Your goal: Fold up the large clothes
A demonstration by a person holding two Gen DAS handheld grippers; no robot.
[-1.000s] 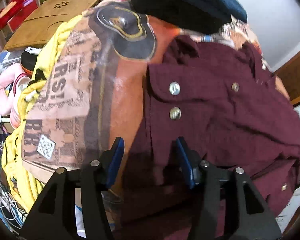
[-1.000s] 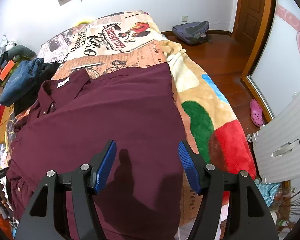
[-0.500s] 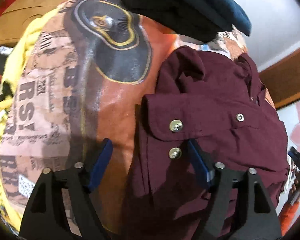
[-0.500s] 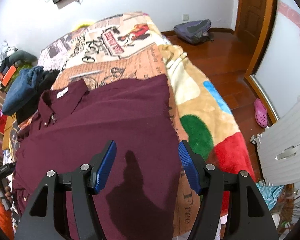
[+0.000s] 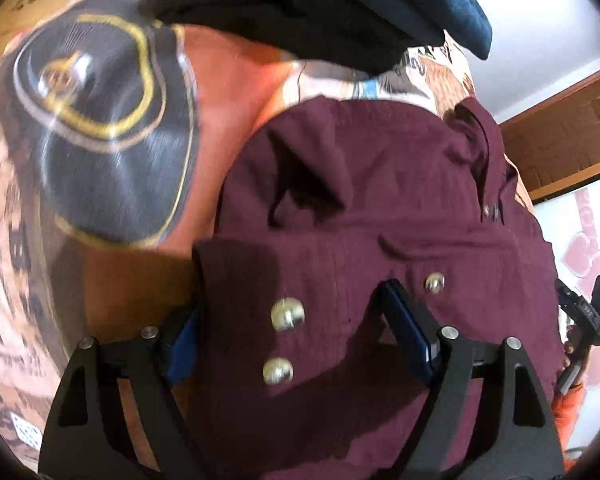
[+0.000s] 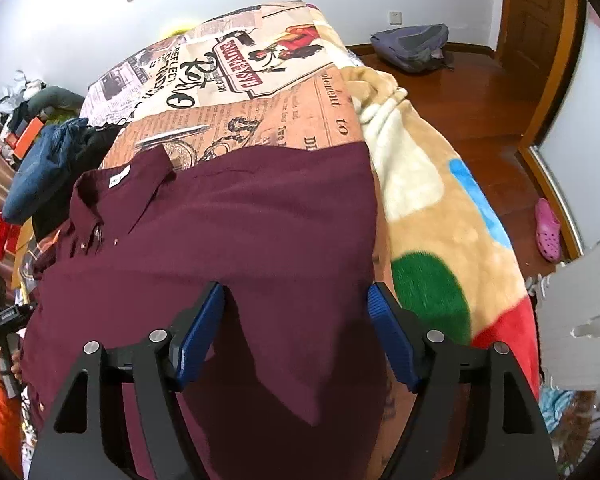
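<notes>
Over the bed's printed blanket (image 5: 112, 184), the left claw (image 5: 296, 328) gapes wide, straddling the maroon shirt's (image 5: 372, 216) snap-buttoned cuff, gripping nothing. From the right wrist, the right claw (image 6: 296, 332) hovers spread open above the shirt's flat body, empty.

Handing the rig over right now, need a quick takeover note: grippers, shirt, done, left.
Left gripper: open, low over the cuff with two snap buttons, at the edge of the maroon shirt; nothing gripped.
Right gripper: open, above the shirt body near its right edge, empty.
Shirt lies spread on the printed bedspread, collar toward the dark clothes pile.
Done: laid out. Left: all folds.
</notes>
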